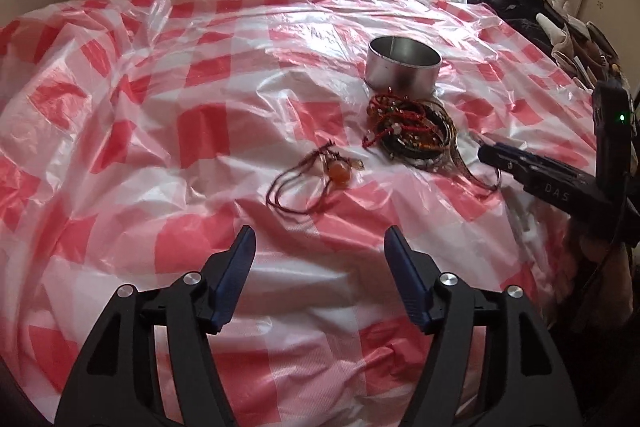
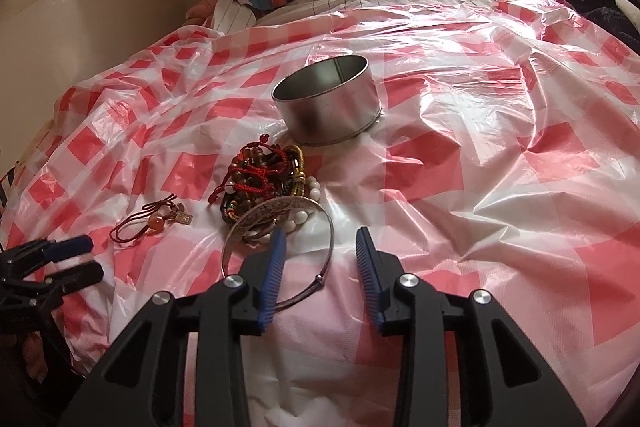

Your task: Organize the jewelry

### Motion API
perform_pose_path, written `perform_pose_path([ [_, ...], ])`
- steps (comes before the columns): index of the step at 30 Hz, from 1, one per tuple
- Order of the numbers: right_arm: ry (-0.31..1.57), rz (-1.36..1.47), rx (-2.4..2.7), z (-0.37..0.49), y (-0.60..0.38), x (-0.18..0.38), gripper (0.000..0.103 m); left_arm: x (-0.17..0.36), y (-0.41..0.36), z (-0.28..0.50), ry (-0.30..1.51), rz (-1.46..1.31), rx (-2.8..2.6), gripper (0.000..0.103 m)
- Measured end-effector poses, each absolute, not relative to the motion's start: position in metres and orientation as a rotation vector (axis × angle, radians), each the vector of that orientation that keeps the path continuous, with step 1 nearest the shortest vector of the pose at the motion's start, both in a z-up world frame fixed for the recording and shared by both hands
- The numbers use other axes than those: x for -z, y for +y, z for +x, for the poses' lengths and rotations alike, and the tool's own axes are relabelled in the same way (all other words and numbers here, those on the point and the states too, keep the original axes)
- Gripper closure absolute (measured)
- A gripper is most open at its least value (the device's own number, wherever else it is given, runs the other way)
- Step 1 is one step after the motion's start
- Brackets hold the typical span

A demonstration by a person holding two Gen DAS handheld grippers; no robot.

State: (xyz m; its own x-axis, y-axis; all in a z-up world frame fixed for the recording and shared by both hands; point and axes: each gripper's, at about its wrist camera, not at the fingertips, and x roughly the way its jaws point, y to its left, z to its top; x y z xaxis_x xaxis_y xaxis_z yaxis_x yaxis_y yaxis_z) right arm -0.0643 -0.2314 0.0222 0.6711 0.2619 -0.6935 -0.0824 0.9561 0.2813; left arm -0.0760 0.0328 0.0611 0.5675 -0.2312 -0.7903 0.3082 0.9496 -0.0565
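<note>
Two claws are yours here, and both stand wide with nothing between the fingers. Your left claw (image 1: 319,247) hovers over the red-and-white checked plastic sheet (image 1: 168,99) that covers the bed, just short of the cord necklace (image 1: 316,175). Your right claw (image 2: 321,247) sits low by the silver bangle (image 2: 276,247), its left finger (image 2: 276,259) in front of the bangle's near side; whether it touches, you cannot tell.

Only the right wrist view shows you that bangle properly: a thin metal hoop with a broad engraved band on its far side, lying flat against the near edge of the jewelry pile (image 2: 264,183). It also shows white beads in the pile, and your left claw at the lower left edge. From the left wrist view the pile (image 1: 412,131) reads mostly as dark cords and red thread, and your right claw (image 1: 492,153) enters from the right.

Your necklace is a dark red cord loop with an orange bead and a small square tag, lying apart from the pile on its left. In the right wrist view its long axis runs from lower left up to the right.

Your open metal tin (image 2: 328,99) stands upright just beyond the pile.
</note>
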Motion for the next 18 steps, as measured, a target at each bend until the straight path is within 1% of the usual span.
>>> perform_pose_path([
  [4,0.82,0.222,-0.201,-0.063,-0.227,-0.021,0.067,-0.064,0.019,-0.049,0.856,0.148,0.267,0.034],
  [6,0.826,0.219,-0.203,-0.062,-0.227,-0.019,0.067,-0.051,0.01,-0.032,0.887,0.18,0.243,0.034],
  [7,0.832,0.213,-0.202,-0.062,-0.227,-0.018,0.067,-0.037,0.007,-0.023,0.935,0.182,0.246,0.041],
  [8,0.837,0.207,-0.201,-0.061,-0.226,-0.016,0.072,-0.029,0.006,-0.02,0.957,0.172,0.256,0.051],
  [9,0.843,0.203,-0.204,-0.061,-0.225,-0.015,0.078,-0.024,0.005,-0.019,0.964,0.151,0.267,0.064],
  [10,0.846,0.204,-0.203,-0.061,-0.226,-0.015,0.087,-0.025,0.001,-0.023,0.949,0.155,0.278,0.081],
  [11,0.842,0.209,-0.206,-0.061,-0.227,-0.015,0.09,-0.028,-0.004,-0.026,0.935,0.176,0.285,0.088],
  [12,0.835,0.215,-0.209,-0.061,-0.228,-0.016,0.092,-0.033,-0.007,-0.029,0.919,0.169,0.31,0.1],
  [14,0.813,0.221,-0.218,-0.063,-0.227,-0.021,0.095,-0.04,-0.01,-0.032,0.9,0.128,0.354,0.1],
  [18,0.768,0.223,-0.229,-0.068,-0.227,-0.029,0.095,-0.054,-0.018,-0.037,0.845,0.069,0.412,0.1],
])
